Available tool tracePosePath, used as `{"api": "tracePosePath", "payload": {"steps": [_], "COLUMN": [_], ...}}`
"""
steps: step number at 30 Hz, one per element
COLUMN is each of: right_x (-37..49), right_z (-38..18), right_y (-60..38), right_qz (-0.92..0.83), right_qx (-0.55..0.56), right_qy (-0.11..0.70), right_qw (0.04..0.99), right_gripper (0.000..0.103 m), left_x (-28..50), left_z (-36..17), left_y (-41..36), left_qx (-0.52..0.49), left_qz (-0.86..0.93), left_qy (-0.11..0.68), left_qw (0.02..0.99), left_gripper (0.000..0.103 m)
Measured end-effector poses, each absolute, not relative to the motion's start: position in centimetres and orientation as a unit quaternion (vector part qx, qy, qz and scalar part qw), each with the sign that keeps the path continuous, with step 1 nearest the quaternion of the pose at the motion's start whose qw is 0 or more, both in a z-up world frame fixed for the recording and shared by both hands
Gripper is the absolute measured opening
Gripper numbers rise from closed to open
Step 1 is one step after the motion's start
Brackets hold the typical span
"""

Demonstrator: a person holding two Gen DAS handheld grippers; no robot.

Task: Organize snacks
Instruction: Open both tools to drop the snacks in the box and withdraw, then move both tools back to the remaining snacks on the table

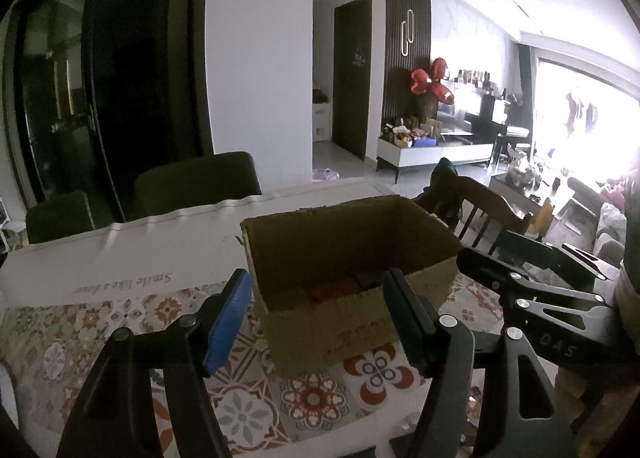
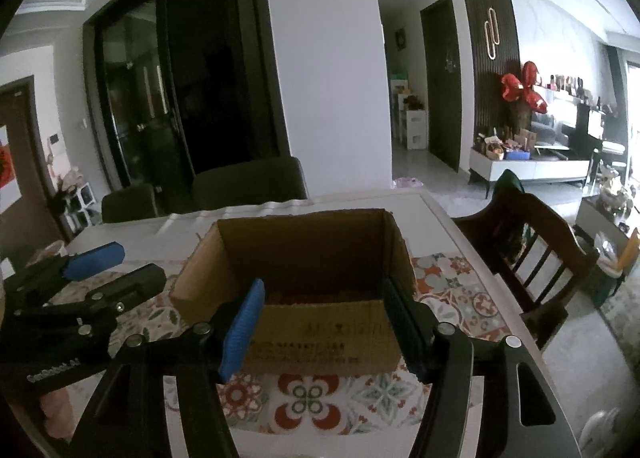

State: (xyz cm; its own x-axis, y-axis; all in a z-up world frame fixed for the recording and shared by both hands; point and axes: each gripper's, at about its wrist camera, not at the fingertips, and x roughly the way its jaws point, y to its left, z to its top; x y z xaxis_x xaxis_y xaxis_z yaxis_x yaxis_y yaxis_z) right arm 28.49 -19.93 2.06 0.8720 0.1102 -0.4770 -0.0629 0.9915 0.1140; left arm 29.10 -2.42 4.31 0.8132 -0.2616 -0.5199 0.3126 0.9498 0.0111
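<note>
Both sets of jaws up close, left gripper (image 1: 316, 314) and right gripper (image 2: 324, 322), roughly half open, holding nothing. Just beyond, cardboard box (image 2: 304, 298) on the table (image 2: 452, 217), open top up, long axis running left-right, snacks (image 1: 336, 292) dim inside (can't tell which). Could clip the near wall and shove or tip the box if pushed forward low.
</note>
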Motion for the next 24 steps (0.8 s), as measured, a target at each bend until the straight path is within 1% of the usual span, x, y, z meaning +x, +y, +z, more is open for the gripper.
{"api": "tracePosePath", "payload": {"steps": [7, 12, 24], "right_x": [25.5, 23.1, 19.9], "right_z": [2.4, 1.9, -1.3], "right_y": [-19.8, -19.7, -19.9], "right_qz": [0.044, 0.037, 0.034], "right_qx": [0.044, 0.041, 0.035], "right_qy": [0.234, 0.228, 0.269], "right_qw": [0.97, 0.972, 0.962], "right_gripper": [0.063, 0.063, 0.063], "left_x": [26.2, 24.8, 21.2], "left_z": [3.6, 2.4, -1.0], "left_y": [-1.9, -1.5, -1.8], "left_qx": [0.051, 0.034, 0.036], "left_qz": [-0.146, -0.15, -0.138], "left_qy": [0.269, 0.294, 0.336], "left_qw": [0.951, 0.943, 0.931], "left_gripper": [0.068, 0.068, 0.068]}}
